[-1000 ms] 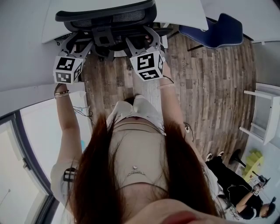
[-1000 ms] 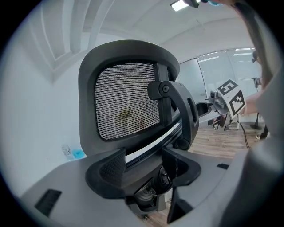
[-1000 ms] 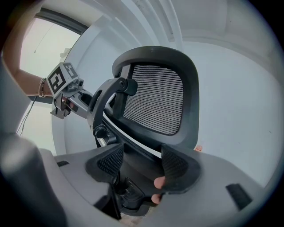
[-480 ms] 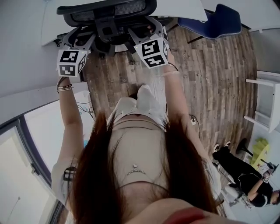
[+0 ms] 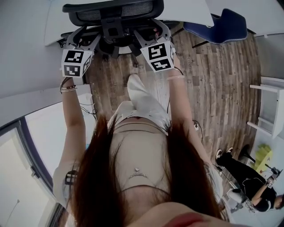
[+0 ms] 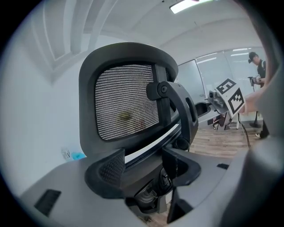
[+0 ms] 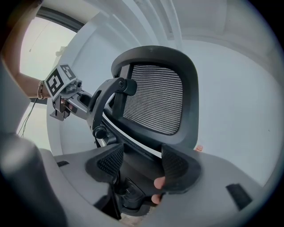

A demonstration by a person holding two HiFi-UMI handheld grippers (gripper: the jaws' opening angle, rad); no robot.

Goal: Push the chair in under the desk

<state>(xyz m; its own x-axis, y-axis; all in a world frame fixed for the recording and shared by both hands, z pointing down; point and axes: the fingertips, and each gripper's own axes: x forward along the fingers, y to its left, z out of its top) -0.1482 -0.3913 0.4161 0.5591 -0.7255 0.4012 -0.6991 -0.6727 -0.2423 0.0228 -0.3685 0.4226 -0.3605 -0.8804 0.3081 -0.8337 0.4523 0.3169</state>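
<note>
Left claw [image 6: 146,165] and right claw [image 7: 142,167] both gape wide at the lower back frame of the chair [image 5: 113,9], which stands with its seat tucked under the white desk [image 5: 188,13].

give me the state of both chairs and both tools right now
black chair: upright, backrest close against the edge of the desk
left tool: open, jaws apart at the black chair's lower back frame
right tool: open, jaws apart at the same frame
blue chair: upright, standing by the desk's corner, untouched
</note>
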